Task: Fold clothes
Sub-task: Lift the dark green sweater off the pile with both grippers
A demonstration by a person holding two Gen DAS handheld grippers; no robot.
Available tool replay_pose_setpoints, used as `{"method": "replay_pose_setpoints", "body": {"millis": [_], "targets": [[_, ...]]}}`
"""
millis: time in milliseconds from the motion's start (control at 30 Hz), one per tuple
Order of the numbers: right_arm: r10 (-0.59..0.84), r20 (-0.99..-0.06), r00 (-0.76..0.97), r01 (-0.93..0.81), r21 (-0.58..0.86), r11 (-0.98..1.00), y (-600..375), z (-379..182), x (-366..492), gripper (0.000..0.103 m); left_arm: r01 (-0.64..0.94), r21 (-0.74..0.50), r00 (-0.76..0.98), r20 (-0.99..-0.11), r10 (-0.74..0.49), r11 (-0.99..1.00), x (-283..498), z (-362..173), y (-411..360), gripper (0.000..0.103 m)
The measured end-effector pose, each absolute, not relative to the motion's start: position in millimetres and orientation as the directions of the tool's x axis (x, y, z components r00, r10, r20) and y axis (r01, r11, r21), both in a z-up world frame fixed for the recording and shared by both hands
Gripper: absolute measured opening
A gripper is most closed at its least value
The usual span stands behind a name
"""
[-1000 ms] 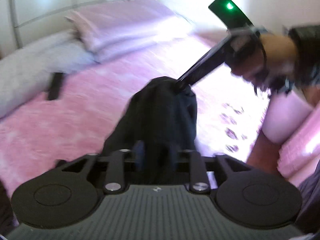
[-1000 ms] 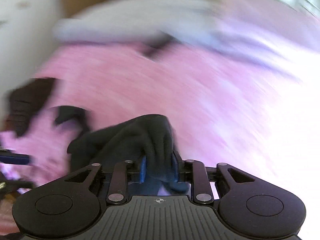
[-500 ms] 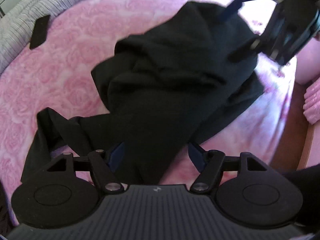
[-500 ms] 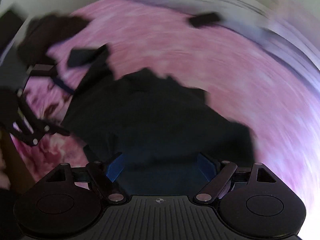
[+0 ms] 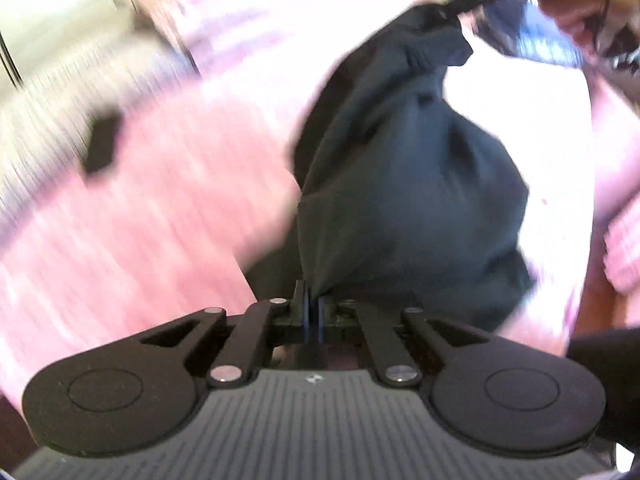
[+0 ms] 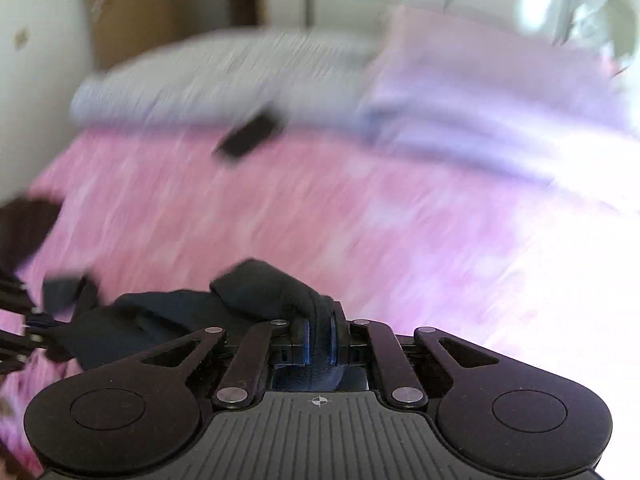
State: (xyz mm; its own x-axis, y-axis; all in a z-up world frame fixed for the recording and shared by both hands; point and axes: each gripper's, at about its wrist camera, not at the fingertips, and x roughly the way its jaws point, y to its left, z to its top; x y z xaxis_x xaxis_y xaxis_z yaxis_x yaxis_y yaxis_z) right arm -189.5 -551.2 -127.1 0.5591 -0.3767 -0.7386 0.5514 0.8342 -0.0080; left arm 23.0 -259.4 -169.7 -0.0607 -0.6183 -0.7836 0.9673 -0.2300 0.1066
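Garment (image 5: pixel 408 184), dark, pinched at near edge between left gripper (image 5: pixel 313 312) jaws, just closed on cloth; far bunch clamped likewise in right gripper (image 6: pixel 319 338), jaws just closed. Slung between both above pink bedspread (image 6: pixel 360 216). Step judged: re-grip and lift ahead of a fold. Next move judged: spread flat, edges matched. Beyond, small dark object (image 6: pixel 250 136) near grey pillow (image 6: pixel 224 76). Writing, brands: none legible.
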Motion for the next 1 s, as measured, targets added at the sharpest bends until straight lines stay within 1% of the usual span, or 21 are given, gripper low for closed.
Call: {"method": "replay_pose_setpoints", "body": {"millis": [100,233,367,500,567,633,700,733,767,800,833,867,900,933,1000], "targets": [[-0.480,-0.643,0.597,0.598,-0.041,0.800,-583.1,-73.7,-203.0,0.006,0.961,0.165,-0.040,-0.711,-0.703,-0.222,18.5,-116.0,-281.5,0.002],[-0.525,-0.542,0.656,0.608,-0.033,0.793,-614.9,-34.4,-223.7,0.006,0.956,0.168,-0.077,-0.646,-0.759,-0.240,-27.7,-62.5,-290.0,0.002],[-0.489,-0.491,0.721,0.569,0.016,0.822,-658.7,-14.1,-248.8,0.006,0.957,0.152,-0.098,-0.632,-0.769,-0.247,-104.6,-45.5,-303.0,0.002],[-0.482,-0.447,0.754,0.534,-0.012,0.845,-698.2,12.4,-284.3,0.006,0.963,0.142,-0.088,-0.639,-0.764,-0.229,-160.7,-48.5,-338.6,0.001],[-0.490,-0.453,0.745,0.541,-0.019,0.841,-718.6,15.2,-304.0,0.006,0.959,0.119,-0.124,-0.642,-0.757,-0.258,-185.7,-49.1,-355.8,0.001],[-0.490,-0.474,0.732,0.553,-0.007,0.833,-739.4,10.8,-322.4,0.006,0.940,0.077,-0.207,-0.643,-0.738,-0.331,-221.1,-54.9,-372.1,0.001],[-0.478,-0.523,0.706,0.555,-0.010,0.832,-757.6,-2.7,-335.2,0.006,0.916,0.026,-0.290,-0.645,-0.707,-0.400,-255.7,-64.8,-388.5,0.002],[-0.469,-0.553,0.688,0.559,-0.007,0.829,-765.2,-12.3,-340.4,0.007,0.905,-0.010,-0.325,-0.663,-0.674,-0.426,-270.9,-74.7,-398.4,0.007],[-0.469,-0.601,0.647,0.576,-0.019,0.817,-773.5,-23.0,-343.7,0.007,0.892,-0.050,-0.357,-0.687,-0.633,-0.449,-285.5,-85.8,-409.3,0.010],[-0.484,-0.644,0.592,0.598,-0.052,0.800,-778.9,-38.4,-347.8,0.013,0.882,-0.072,-0.378,-0.699,-0.607,-0.467,-294.2,-94.8,-415.8,0.013],[-0.506,-0.656,0.560,0.618,-0.076,0.782,-779.2,-49.1,-357.6,0.030,0.877,-0.084,-0.389,-0.705,-0.594,-0.474,-297.9,-100.9,-417.5,0.020],[-0.527,-0.665,0.529,0.637,-0.100,0.764,-779.2,-59.4,-367.8,0.042,0.879,-0.100,-0.389,-0.715,-0.581,-0.466,-294.9,-107.7,-419.0,0.026],[-0.539,-0.670,0.511,0.657,-0.100,0.747,-776.3,-65.8,-378.3,0.066,0.884,-0.117,-0.386,-0.727,-0.568,-0.452,-288.9,-115.4,-421.0,0.031],[-0.545,-0.677,0.494,0.678,-0.092,0.729,-773.1,-72.4,-391.0,0.075,0.889,-0.125,-0.379,-0.740,-0.556,-0.440,-279.5,-123.1,-423.7,0.031],[-0.534,-0.710,0.460,0.722,-0.052,0.690,-767.1,-88.5,-417.3,0.075,0.900,-0.120,-0.352,-0.767,-0.536,-0.418,-255.8,-140.0,-431.6,0.032]]}}
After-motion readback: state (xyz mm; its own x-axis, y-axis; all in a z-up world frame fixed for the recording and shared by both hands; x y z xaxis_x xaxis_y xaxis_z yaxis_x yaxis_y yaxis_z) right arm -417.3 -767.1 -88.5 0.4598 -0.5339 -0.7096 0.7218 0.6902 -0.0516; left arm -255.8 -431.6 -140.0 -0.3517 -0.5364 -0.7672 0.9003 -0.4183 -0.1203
